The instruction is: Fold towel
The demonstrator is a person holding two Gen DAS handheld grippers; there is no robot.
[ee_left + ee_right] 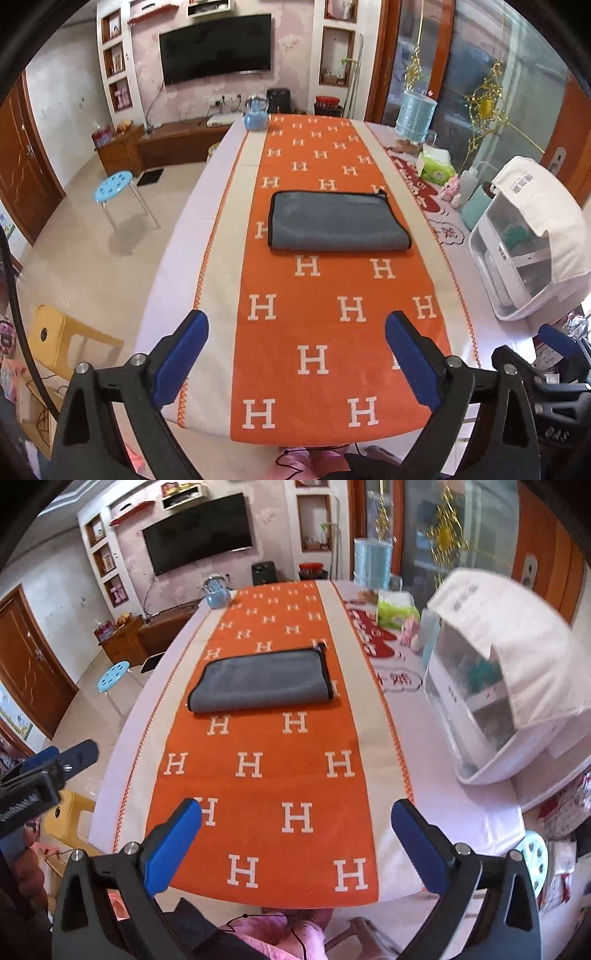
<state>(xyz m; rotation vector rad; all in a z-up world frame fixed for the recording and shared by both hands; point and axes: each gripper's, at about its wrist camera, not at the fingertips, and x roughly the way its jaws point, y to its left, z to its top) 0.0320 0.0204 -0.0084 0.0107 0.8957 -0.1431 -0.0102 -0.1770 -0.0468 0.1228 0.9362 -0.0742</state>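
Living room, long table [177,236] under an orange H-print runner [332,332] with cream borders. Grey towel [338,221] lies folded flat mid-runner, black-trimmed edges at its far and right sides, fold toward the near edge; it sits fully inside the orange strip. Bare runner all around it, widest on the near side.

Left gripper [295,354] hovers over the near table end, blue pads spread wide, nothing between them, well apart from towel. Right gripper [297,843] likewise, jaws spread, empty, near the front edge.

Right side of table is crowded: white clear-front cabinet [517,258] with a white cloth [543,206] draped over its top, contents blurry; green tissue pack [437,166]; blue water jug [415,114]. Blue kettle [255,116] at far end. Left of table is open floor, with blue stool [112,186] and yellow chair [55,339].
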